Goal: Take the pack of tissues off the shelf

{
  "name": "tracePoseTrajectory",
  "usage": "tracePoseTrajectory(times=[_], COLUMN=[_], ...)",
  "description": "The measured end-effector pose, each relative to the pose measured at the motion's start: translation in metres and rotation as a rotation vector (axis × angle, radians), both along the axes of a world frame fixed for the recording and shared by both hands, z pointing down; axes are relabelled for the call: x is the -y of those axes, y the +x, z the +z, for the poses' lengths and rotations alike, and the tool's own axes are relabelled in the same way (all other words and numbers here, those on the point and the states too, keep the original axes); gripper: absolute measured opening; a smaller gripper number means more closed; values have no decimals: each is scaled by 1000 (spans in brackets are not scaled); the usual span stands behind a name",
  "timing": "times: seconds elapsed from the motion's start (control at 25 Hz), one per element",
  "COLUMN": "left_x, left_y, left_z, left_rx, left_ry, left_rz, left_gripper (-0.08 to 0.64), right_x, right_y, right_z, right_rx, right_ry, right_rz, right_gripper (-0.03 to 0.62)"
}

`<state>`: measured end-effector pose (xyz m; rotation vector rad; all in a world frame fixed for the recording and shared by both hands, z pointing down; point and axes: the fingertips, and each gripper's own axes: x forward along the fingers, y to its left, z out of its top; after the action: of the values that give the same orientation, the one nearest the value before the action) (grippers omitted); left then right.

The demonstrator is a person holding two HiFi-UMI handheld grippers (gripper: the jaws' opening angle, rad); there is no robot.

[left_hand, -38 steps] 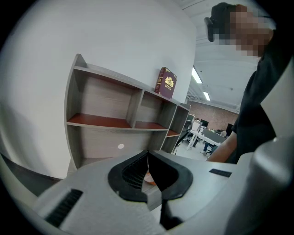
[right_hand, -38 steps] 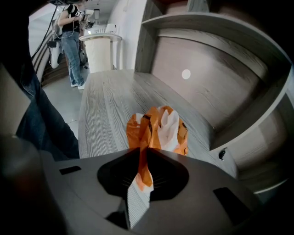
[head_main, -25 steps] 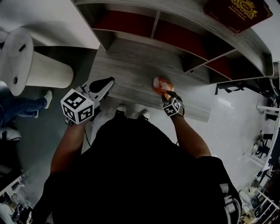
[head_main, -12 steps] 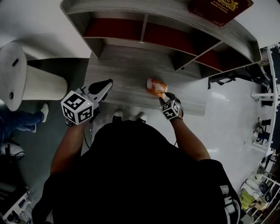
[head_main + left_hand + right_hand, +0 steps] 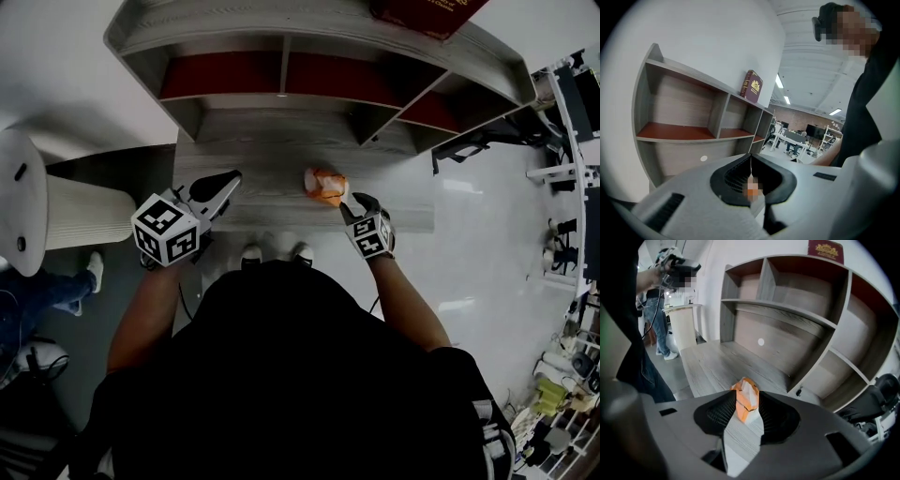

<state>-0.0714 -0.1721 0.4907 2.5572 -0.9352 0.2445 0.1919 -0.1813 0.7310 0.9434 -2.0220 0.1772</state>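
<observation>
Two grippers: right gripper (image 5: 343, 197), jaws just eased wider, pinches pack of tissues (image 5: 746, 401) clear of shelf (image 5: 272, 155); left gripper (image 5: 225, 180), jaws together, parked aside as spare.

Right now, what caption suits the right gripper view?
Right gripper, jaws just eased wider, holds the orange tissue pack above the wooden shelf.

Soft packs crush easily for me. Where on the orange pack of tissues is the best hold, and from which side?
Probably its two flat orange sides, from the person's side and above: the pack of tissues is thin across them and fits between the pads of the right gripper. Those jaws have just been opening slightly, the pack between them.
</observation>
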Motion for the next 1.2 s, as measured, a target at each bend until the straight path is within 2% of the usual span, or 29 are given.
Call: tracePoseTrajectory(times=[0.16, 0.24, 0.4, 0.56, 0.68, 0.88, 1.2], left_x=[6, 8, 10, 14, 16, 22, 27], left_y=[4, 5, 9, 12, 17, 27, 44], left_z=[0, -2, -3, -1, -1, -3, -9], left_rx=[0, -4, -10, -15, -19, -31, -40], left_ry=[4, 8, 13, 10, 13, 23, 38], left_rz=[34, 46, 85, 119, 147, 186, 232], left_gripper=[18, 18, 18, 18, 18, 18, 18], right_x=[0, -2, -9, -16, -19, -26, -31], right_y=[0, 1, 7, 11, 13, 17, 27], right_z=[-25, -41, -67, -96, -125, -172, -199], right_rx=[76, 86, 94, 123, 173, 245, 303], right_ry=[37, 63, 114, 180, 263, 377, 427], right_rz=[79, 118, 168, 219, 259, 297, 348], right_gripper=[144, 99, 89, 74, 29, 21, 21])
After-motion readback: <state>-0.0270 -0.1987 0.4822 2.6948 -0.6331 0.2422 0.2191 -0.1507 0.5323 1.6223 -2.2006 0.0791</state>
